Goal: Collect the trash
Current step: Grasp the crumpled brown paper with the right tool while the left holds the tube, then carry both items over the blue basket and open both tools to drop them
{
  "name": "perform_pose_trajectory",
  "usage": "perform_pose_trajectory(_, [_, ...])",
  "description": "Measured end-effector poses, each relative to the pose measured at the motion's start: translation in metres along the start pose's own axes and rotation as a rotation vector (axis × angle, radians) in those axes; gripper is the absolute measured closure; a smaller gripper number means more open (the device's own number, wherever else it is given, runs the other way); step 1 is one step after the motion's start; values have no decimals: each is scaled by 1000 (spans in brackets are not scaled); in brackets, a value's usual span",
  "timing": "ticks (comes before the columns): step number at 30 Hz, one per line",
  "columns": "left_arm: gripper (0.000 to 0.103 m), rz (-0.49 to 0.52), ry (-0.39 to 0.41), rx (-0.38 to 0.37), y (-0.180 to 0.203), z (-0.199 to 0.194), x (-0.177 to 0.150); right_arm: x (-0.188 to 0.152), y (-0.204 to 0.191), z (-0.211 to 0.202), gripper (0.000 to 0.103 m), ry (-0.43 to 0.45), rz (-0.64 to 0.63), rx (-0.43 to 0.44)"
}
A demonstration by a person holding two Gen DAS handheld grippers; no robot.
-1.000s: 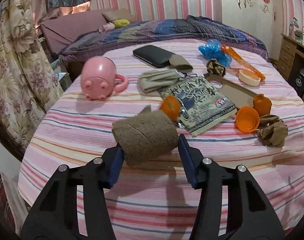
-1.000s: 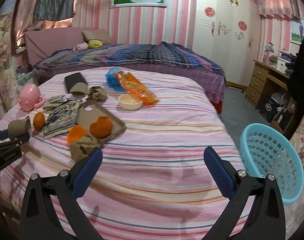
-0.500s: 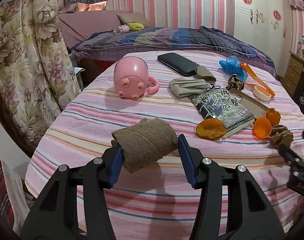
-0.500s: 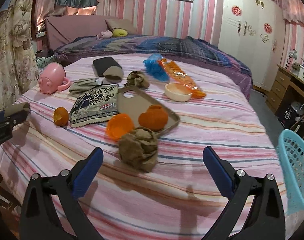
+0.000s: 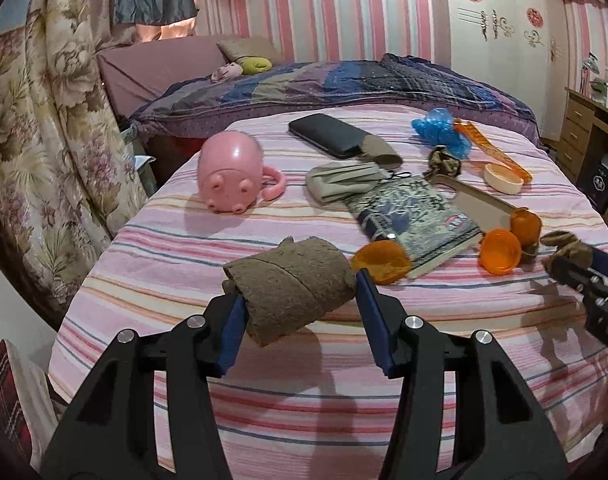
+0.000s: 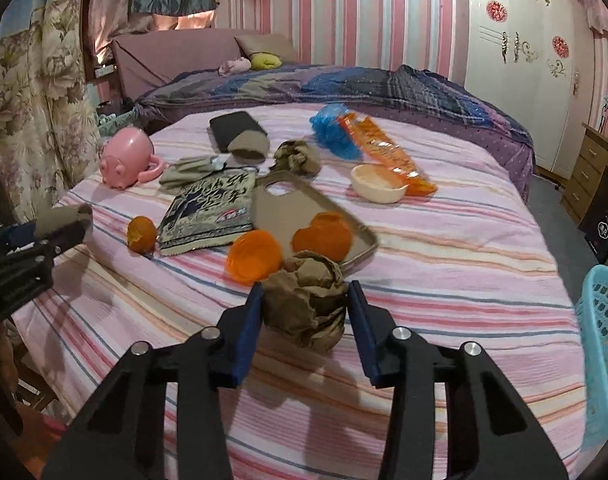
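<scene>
My left gripper (image 5: 302, 300) is shut on a brown cardboard roll (image 5: 290, 290) and holds it above the near left of the striped bed (image 5: 304, 380). My right gripper (image 6: 305, 304) is shut on a crumpled brown paper ball (image 6: 307, 300) just in front of the orange peels (image 6: 256, 256). The left gripper with its roll shows at the left of the right wrist view (image 6: 60, 224). More trash lies on the bed: a second paper ball (image 6: 298, 158), a blue bag (image 6: 333, 132), an orange wrapper (image 6: 387, 152). The blue trash basket (image 6: 603, 340) stands at the right.
A pink pig mug (image 5: 232, 176), a black case (image 5: 329, 140), a grey pouch (image 5: 343, 186), a patterned book (image 5: 415, 220), a phone case (image 6: 304, 208) and a small white bowl (image 6: 377, 188) lie on the bed. A floral curtain (image 5: 36, 160) hangs at the left, a wooden dresser (image 6: 595, 168) at the right.
My right gripper moved forward onto the crumpled paper ball and closed on it. My left gripper drew back from the bed, still holding the roll.
</scene>
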State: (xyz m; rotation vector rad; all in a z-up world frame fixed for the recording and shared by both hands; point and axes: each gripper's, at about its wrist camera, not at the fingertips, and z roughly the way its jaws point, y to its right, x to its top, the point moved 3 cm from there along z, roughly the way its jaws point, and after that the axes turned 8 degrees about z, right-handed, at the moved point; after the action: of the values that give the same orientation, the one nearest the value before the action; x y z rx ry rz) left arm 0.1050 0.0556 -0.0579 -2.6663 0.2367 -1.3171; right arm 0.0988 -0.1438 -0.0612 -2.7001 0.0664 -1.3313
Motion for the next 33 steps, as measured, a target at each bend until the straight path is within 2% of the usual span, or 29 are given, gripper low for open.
perform_pose_trajectory(6, [52, 18, 20, -35, 31, -12, 14, 9, 35, -28, 61, 36, 17, -26])
perform_pose_trajectory(12, [52, 88, 75, -78, 87, -31, 35, 22, 96, -65, 61, 69, 50, -98])
perform_pose_trajectory(19, [52, 155, 122, -158, 167, -48, 58, 30, 202, -104, 61, 90, 191, -197])
perform_pose_trajectory(24, [52, 184, 144, -216, 214, -57, 72, 35, 261, -115, 61, 82, 212, -275])
perform_pose_trajectory(33, [52, 250, 188, -338, 311, -79, 93, 11, 345, -129, 61, 77, 330, -336])
